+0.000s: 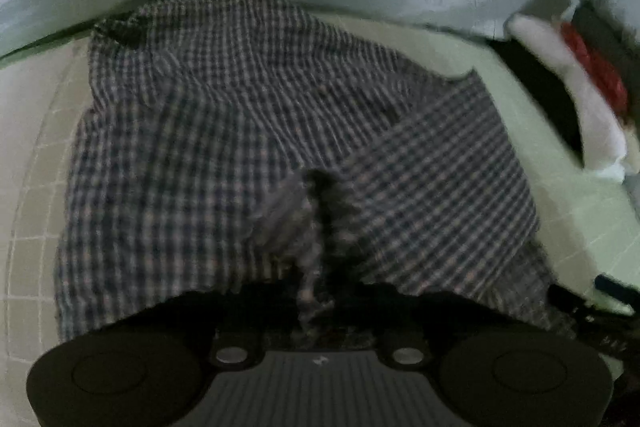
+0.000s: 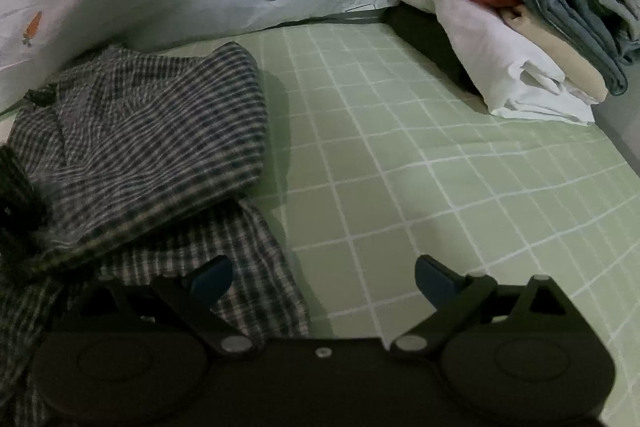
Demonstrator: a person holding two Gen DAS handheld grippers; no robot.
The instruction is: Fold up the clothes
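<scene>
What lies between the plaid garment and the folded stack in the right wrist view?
Only bare green checked sheet separates the plaid garment from the folded stack; the right wrist view shows it.

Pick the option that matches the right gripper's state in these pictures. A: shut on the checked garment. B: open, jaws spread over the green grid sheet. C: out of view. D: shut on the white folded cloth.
B: in the right wrist view the right gripper has its blue-tipped jaws wide apart with nothing between them, above the green grid sheet, beside the checked garment.
</scene>
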